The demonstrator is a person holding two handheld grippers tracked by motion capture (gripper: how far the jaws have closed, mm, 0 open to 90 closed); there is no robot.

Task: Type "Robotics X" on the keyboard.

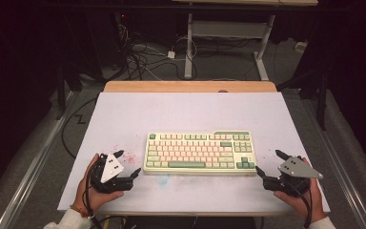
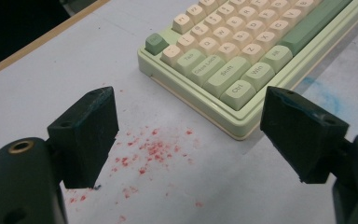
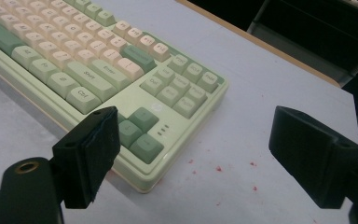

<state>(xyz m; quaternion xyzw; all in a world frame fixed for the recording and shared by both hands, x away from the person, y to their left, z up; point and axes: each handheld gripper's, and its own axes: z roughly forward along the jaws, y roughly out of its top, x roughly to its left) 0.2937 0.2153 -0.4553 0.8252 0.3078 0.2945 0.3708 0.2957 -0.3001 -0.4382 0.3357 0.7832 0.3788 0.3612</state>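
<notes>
A pale green keyboard with cream and green keys lies at the middle of the white table mat. My left gripper rests just off the keyboard's left end, jaws wide apart and empty. In the left gripper view the keyboard's near left corner lies ahead between my jaws, left gripper open. My right gripper sits off the keyboard's right end, open with nothing in it. The right gripper view has the keyboard's right corner with its arrow keys ahead of my right gripper.
Red specks dot the mat beside the keyboard's left end, and a faint blue smear lies in front of it. The wooden table edge runs along the back. Cables and desk legs stand on the floor beyond.
</notes>
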